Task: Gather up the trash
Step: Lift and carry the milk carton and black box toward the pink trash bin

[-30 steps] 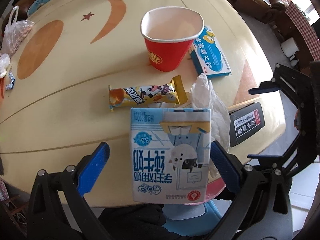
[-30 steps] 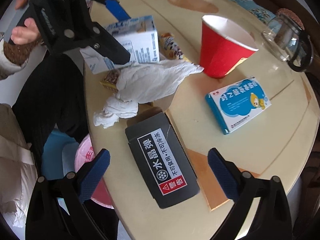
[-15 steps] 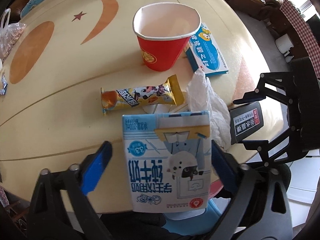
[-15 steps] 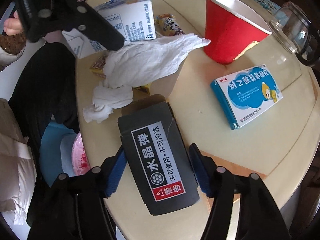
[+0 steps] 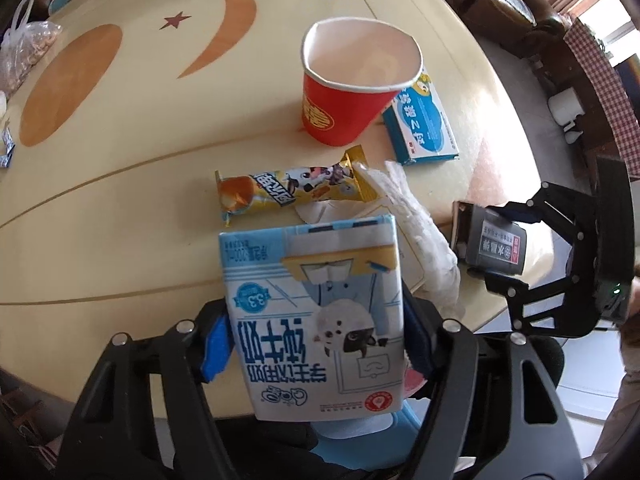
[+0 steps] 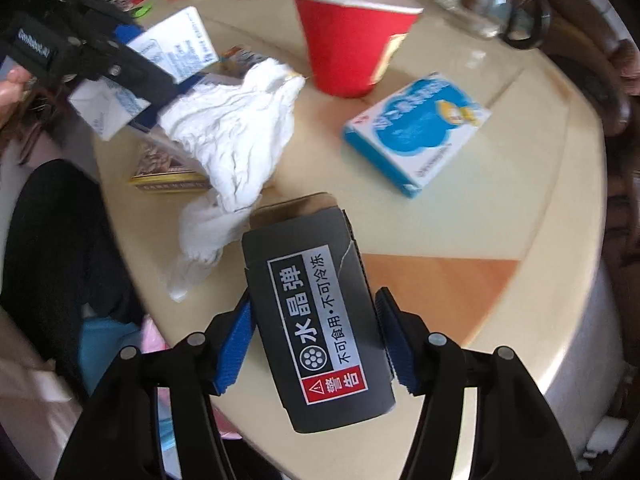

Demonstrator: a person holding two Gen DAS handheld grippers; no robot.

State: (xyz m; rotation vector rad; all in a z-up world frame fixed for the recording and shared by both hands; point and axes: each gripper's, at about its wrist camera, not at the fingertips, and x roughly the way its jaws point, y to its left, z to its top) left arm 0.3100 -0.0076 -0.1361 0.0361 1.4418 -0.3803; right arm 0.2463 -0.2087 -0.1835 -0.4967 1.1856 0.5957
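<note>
A blue-and-white milk carton lies at the near edge of the round cream table. My left gripper straddles it, its jaws closing, the blue pads against both carton sides. A black box with a warning label lies near the table edge. Around it my right gripper is closing too, its pads touching the box's long sides. A crumpled white tissue sits between carton and box. Behind them are a yellow snack wrapper, a red paper cup and a blue medicine box.
A clear bag of snacks sits at the far left of the table and a glass pot at the back. Something pink and something light blue lie below the table's near edge. Dark trousers of a person are close by.
Both pairs of jaws have narrowed from wide apart onto the carton and the black box. The right gripper rolled and came in over the box, which now fills its gap.
</note>
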